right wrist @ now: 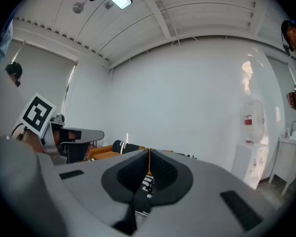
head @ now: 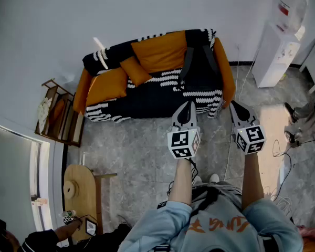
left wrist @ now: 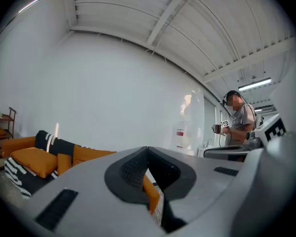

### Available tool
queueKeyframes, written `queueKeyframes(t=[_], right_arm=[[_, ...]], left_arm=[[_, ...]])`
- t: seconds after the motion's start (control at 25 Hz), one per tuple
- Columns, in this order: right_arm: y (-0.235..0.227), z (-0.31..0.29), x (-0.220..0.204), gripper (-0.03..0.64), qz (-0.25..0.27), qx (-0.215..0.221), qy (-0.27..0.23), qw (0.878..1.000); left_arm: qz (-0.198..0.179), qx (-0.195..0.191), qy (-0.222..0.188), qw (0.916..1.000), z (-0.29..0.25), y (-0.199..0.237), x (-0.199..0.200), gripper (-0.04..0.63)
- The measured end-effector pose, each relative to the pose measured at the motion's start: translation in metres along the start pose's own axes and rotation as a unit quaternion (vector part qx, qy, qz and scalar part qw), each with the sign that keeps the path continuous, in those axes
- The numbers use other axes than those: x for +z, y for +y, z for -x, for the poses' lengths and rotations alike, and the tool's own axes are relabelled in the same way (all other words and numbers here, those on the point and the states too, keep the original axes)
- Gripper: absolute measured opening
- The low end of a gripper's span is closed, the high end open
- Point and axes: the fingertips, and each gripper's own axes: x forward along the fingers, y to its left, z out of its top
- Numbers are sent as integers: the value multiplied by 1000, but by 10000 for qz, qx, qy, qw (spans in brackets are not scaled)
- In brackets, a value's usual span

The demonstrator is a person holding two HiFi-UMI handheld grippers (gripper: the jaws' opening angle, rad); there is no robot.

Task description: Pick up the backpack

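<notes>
Head view shows the long black-and-orange striped fabric sofa (head: 147,101) against the white wall, with the black strapped backpack (head: 199,73) lying on its right end. My left gripper (head: 186,106) and right gripper (head: 235,108) hang in front of the backpack, clear of it. Both have their jaws pressed together on nothing.

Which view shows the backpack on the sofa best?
The head view: the black backpack lies in full sight on the sofa's right end. The left gripper view shows only cushions, the right gripper view a sliver of sofa; neither shows the backpack.
</notes>
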Motion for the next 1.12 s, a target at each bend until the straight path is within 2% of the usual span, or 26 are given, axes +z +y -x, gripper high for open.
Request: queueKeyframes(t=[0.16,0.36,0.44,0.56,0.64,0.72,0.96,1.12], right_arm=[[13,-4,5,28,42,19,-61,10000],[31,-12,7,29,-374,-234,-201,9988],[37,-16,6,29,-318,-231,-155,9991],[35,-21,7,29,-264,-216,-114,9994],[31,-24,13,29,-241,-253,-141,9993],[29,-29,24,29,-156,-249,-196,9994],[19,-46,43,29,-57,-273,-329,9991],[23,-73,52,29,13,-52,-441,9990]], left_arm=[[-20,-14,-20,10000,10,11,4,22],[6,-53,-62,10000,27,30,9,22],[37,-87,-96,9999,30,36,11,23],[359,-513,-187,9979,31,35,14,21],[619,-891,-425,9932,31,33,25,21],[686,-1075,-629,9898,28,34,36,21],[495,-1126,-674,9901,16,43,44,21],[652,-945,-807,9901,5,69,51,21]])
